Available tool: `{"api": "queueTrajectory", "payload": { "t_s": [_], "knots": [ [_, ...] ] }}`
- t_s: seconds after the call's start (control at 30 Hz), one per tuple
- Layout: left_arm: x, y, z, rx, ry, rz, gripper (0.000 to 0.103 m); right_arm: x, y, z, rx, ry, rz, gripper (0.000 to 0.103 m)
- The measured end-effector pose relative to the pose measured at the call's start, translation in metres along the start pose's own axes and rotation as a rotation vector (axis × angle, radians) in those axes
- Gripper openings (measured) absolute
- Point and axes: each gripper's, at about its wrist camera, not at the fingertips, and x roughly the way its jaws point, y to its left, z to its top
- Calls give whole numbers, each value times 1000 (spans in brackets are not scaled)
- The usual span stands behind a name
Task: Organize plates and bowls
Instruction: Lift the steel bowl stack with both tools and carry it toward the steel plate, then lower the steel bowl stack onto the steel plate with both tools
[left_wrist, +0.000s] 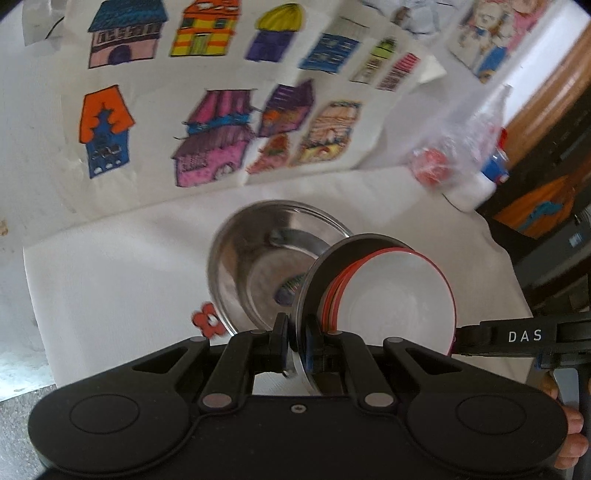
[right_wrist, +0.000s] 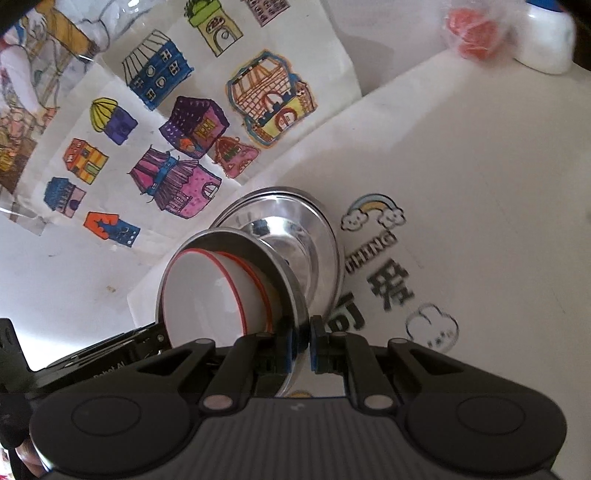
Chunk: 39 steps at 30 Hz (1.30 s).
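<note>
— Left wrist view is showing what, exactly?

— The left gripper (left_wrist: 295, 339) is clenching the thin rim of a shiny steel plate (left_wrist: 308, 291), which is tilting up on edge. Nesting against it are white bowls (left_wrist: 395, 291) with red rims, smooth and round. Just beyond the fingers a bigger steel bowl (left_wrist: 258, 258) is lying on the white cloth (left_wrist: 110, 277), mirror-bright and deep.

— And the right wrist view?

— The right gripper (right_wrist: 301, 341) is pinching the same steel plate (right_wrist: 295, 295) from the opposite edge, with the white bowls (right_wrist: 207, 295) sitting left of its fingers and the steel bowl (right_wrist: 295, 229) ahead. Only this view is catching the printed rainbow and lettering (right_wrist: 380, 258) to the right; only the left one is showing a red flower print (left_wrist: 207, 320) and the person's fingers (left_wrist: 570, 435) wrapping the right handle.

— Background?

— Paper drawings of houses (left_wrist: 207, 140), brightly coloured, are lying ahead of both grippers.
</note>
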Motion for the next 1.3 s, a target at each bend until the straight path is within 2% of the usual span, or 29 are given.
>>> {"api": "queueTrajectory", "payload": {
  "t_s": [0.27,0.6,0.9,1.3],
  "knots": [
    [22,19,14,-29,12,16,7,20,4,16,-4,27,-14,10],
    [35,22,22,-26,8,32,7,34,0,21,-10,31,-17,10],
    [42,28,25,-42,9,39,7,41,2,25,-24,17,-18,10],
    [42,27,29,-42,-29,64,7,47,9,30,-75,-14,-27,10]
  ]
}}
